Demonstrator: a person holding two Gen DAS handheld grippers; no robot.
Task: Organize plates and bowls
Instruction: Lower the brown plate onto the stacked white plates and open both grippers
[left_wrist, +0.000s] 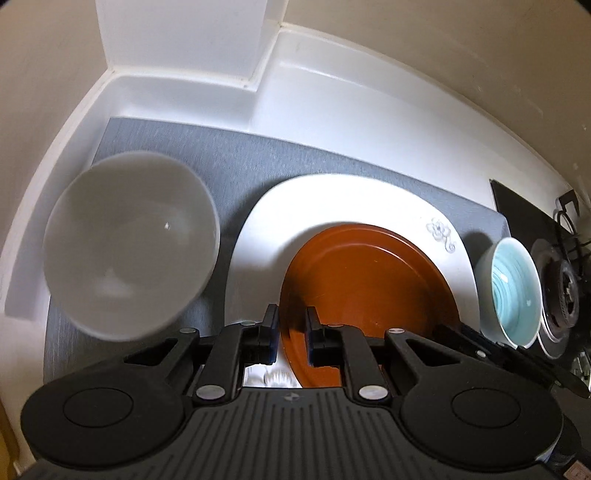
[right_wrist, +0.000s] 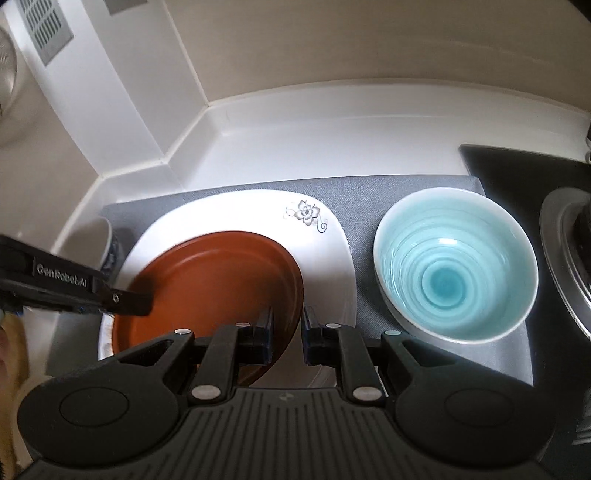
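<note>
You held both grippers, left gripper (left_wrist: 291, 328) and right gripper (right_wrist: 287, 330), narrowly parted, straddling opposite rims of the brown plate (right_wrist: 218, 280) to steady it on the white plate (right_wrist: 236, 210).

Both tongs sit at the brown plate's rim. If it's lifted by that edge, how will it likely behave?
The brown plate looks rigid and glossy, so it may slip between the left tongs or right tongs unless they close firmly. It rests on the white plate, so pushing it would probably make it slide, not tip. It may be ceramic and chip if dropped.
</note>
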